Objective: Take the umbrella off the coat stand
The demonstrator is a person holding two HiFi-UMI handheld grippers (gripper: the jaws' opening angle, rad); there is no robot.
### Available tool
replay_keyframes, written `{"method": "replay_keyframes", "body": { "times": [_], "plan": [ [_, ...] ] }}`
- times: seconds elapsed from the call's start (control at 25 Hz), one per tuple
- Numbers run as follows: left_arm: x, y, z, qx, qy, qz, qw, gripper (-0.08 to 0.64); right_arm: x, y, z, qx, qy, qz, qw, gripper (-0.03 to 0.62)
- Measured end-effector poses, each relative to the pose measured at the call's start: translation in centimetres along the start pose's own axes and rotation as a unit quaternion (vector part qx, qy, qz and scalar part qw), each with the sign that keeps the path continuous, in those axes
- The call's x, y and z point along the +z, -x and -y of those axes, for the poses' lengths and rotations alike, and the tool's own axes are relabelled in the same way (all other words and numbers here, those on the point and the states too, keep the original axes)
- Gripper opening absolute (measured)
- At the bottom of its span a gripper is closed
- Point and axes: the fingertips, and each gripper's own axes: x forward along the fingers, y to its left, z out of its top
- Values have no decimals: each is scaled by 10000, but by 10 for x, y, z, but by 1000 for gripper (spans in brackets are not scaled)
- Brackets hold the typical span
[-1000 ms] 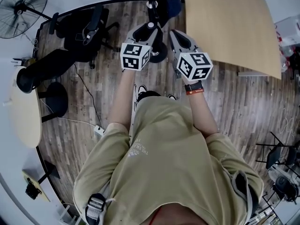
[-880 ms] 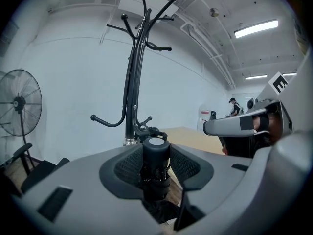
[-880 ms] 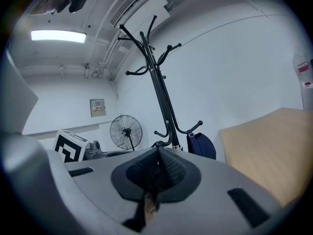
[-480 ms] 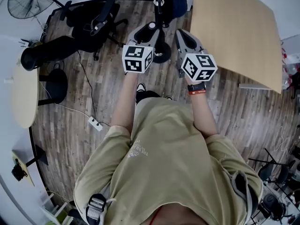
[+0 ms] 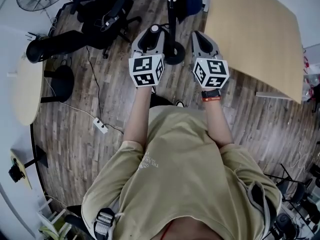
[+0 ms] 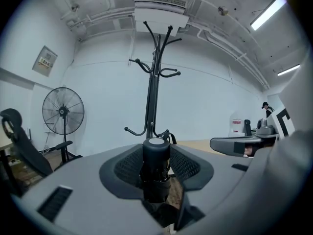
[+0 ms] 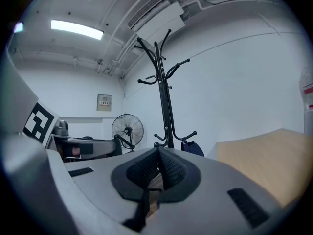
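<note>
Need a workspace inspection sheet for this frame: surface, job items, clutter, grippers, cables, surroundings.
Surface: wood-plank floor.
Job's things: folded black umbrella, off the coat stand and apart from it.
Clutter: dark blue item hanging low on the stand.
Grippers: left gripper clamped on the umbrella; right gripper closed, empty.
Cables: power strip with its cord lying across the floor.
Surroundings: wooden table, pedestal fan, black office chair, round table.
</note>
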Motion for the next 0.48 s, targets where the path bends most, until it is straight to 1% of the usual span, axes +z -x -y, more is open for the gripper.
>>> {"method": "replay_keyframes", "body": {
  "times": [0.08,0.2,0.48],
  "plan": [
    [1,10,3,128,-41,102,9999,184,0,6,-3,-29,154,-2,9999,14],
    [-1,19,8,203,-49,192,9996,184,-1,13,-6,-36,319,2,9995,14],
    [-7,39,14,116,-20,218,9997,184,2,27,-20,12,311,31,9995,14]
  ]
}}
